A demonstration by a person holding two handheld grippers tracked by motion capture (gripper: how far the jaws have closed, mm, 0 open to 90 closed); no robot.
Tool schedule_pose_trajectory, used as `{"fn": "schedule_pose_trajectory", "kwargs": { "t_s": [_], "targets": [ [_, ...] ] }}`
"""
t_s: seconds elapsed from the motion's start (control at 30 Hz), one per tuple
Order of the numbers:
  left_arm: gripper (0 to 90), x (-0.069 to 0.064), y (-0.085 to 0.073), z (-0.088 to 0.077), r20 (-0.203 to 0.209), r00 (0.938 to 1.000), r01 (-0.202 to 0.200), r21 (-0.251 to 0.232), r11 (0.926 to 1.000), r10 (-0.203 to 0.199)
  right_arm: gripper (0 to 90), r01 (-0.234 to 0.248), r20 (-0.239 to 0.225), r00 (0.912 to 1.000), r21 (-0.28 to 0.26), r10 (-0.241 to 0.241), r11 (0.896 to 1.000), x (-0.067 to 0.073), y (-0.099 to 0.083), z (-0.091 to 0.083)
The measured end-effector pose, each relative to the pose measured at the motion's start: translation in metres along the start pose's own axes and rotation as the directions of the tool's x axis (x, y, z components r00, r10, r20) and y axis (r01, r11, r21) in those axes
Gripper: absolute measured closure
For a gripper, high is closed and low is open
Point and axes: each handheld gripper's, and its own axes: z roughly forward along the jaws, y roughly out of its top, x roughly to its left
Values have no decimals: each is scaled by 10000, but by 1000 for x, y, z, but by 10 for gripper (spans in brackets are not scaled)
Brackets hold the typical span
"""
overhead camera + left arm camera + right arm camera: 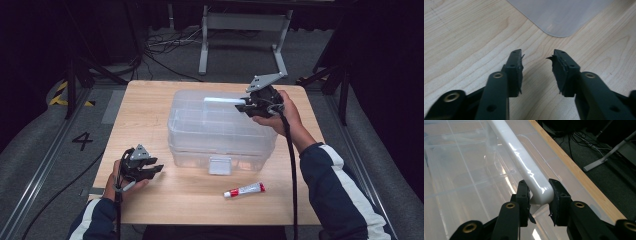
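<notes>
High view: I see the clear box [220, 130] mid-table [150, 100], my right gripper [250, 105] at its far right corner clamped on the white handle [222, 100], my left gripper [150, 170] just off the box's near left corner, a tube [244, 190] lying in front of the box. Left gripper view: jaws stand partly apart over bare wood, nothing between them, a rounded box [559, 15] corner just ahead. Right gripper view: both pads [524, 195] press the handle's [524, 162] end above the box [461, 182] lid.
</notes>
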Motion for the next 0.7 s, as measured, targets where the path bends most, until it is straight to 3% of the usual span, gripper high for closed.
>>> {"fn": "schedule_pose_trajectory", "kwargs": {
  "t_s": [0.37, 0.43, 0.53, 0.7],
  "targets": [
    [727, -2, 2, -5, -36, 9995, -301, -128, 9995, 300, 721, -168, -137, 9998, 76, 169, 9998, -8, 5, 0],
    [795, -3, 4, -9, -46, 9989, -471, -215, 9987, 470, 721, -181, -171, 9997, 72, 182, 9998, -10, 6, 0],
    [834, -3, 7, -15, -128, 9975, -695, -488, 9964, 689, 720, -253, -235, 9994, 49, 254, 9997, -13, 8, 1],
    [878, -3, 16, -29, -396, 9972, -683, -1203, 9904, 640, 718, -343, -331, 9989, 99, 346, 9994, -16, 10, 1]
  ]
}}
